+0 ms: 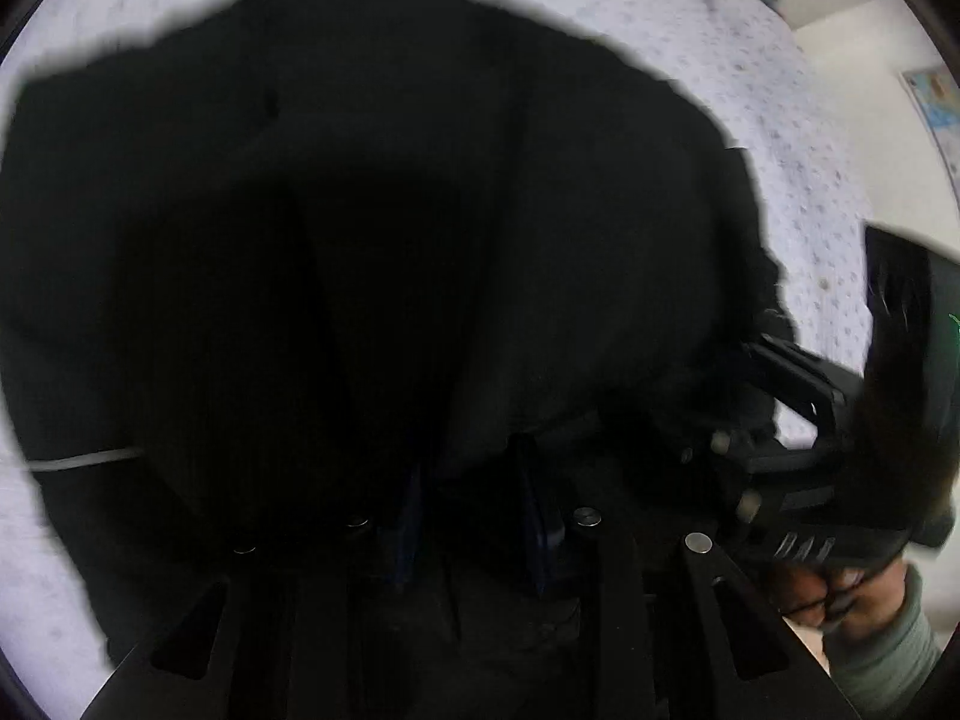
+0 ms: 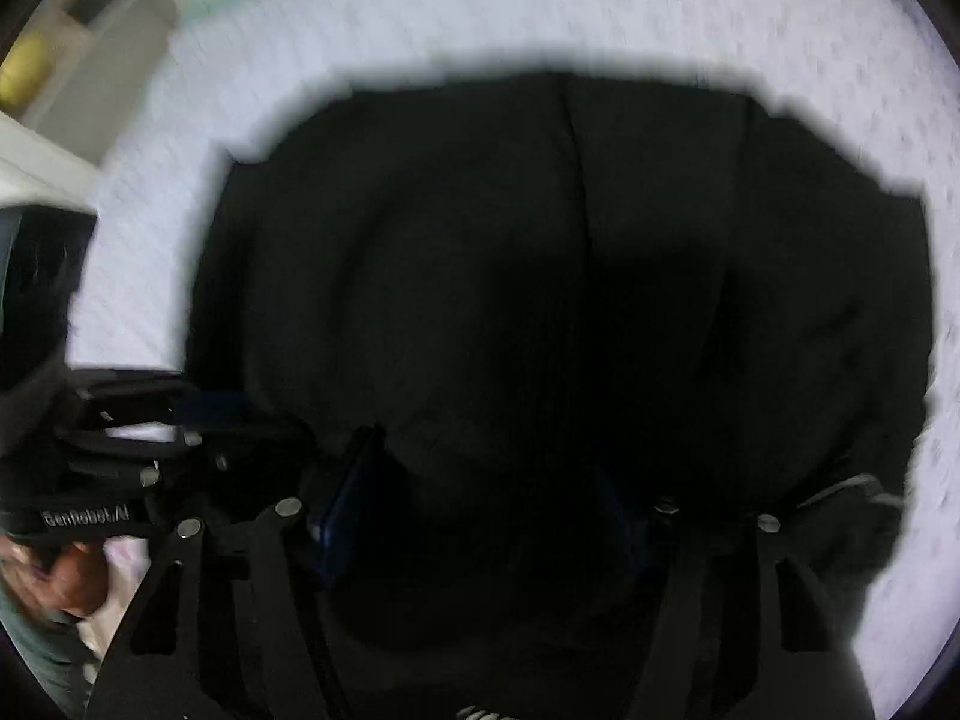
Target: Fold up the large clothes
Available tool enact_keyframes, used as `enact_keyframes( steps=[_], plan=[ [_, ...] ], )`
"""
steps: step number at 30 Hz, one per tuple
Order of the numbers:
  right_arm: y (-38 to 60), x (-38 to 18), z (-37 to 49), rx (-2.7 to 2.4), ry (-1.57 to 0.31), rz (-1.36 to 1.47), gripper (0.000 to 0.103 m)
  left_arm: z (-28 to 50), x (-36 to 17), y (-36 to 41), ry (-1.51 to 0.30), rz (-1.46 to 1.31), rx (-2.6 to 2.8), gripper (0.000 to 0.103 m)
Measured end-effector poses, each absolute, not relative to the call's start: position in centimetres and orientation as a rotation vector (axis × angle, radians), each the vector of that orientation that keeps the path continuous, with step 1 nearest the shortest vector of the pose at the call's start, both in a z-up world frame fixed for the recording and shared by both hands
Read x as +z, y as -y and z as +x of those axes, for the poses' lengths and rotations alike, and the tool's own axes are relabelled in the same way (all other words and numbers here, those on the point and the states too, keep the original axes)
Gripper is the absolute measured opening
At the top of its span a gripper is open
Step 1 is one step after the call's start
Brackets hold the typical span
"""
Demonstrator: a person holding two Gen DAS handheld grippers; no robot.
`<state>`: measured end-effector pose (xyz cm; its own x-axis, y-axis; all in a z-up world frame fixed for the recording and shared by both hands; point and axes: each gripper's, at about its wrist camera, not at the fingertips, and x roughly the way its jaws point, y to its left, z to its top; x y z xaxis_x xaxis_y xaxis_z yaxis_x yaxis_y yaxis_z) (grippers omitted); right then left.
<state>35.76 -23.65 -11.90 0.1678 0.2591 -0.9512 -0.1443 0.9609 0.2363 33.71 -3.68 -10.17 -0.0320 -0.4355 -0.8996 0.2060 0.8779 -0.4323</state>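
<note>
Across the bed: a large black garment [image 1: 372, 228] lies spread on a pale, faintly dotted bedsheet [image 1: 750, 78], filling most of both wrist views.

Garment shape: a broad dark mass with a roughly squared outline in the right wrist view; a lengthwise seam or crease [image 2: 576, 168] runs down its middle. Whether it is trousers, a coat or something else is too dark to tell.

Left hand-held gripper [image 1: 474, 510]: its two blue-tipped fingers sit close together at the garment's near edge, with dark cloth bunched over them. It looks closed on the fabric, but the blackness makes the hold hard to confirm.

Right hand-held gripper [image 2: 480, 510]: its fingers stand wider apart, the garment's near edge draped between and over them. Whether they pinch cloth cannot be told.

Positions: both grippers work the same near edge, side by side; each appears at the margin of the other's view, with the person's hand [image 1: 840, 594] and a grey-green sleeve behind.

Progress: judging by the outline, the garment seems laid out and perhaps folded once lengthwise. Further folds appear to remain; no compact bundle is visible yet.

Surroundings: a pale wall and a shelf [image 2: 90, 30] beyond the bed.
</note>
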Motion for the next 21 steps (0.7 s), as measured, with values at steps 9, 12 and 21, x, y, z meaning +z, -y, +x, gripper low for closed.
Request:
enact_keyframes(
  steps=[9,12,21],
  plan=[
    [24.8,-5.1,32.7,0.335,-1.221,0.160,0.063,29.7,-2.5,2.6,-1.336,-0.200,-0.564,0.030],
    [24.6,-5.0,31.4,0.322,-1.228,0.112,0.063,28.6,-1.6,1.2,-1.317,-0.261,-0.554,0.030],
    [23.1,-9.0,30.6,0.254,-1.368,0.074,0.061,28.7,-6.8,0.8,-1.485,-0.267,-0.418,0.034]
  ],
)
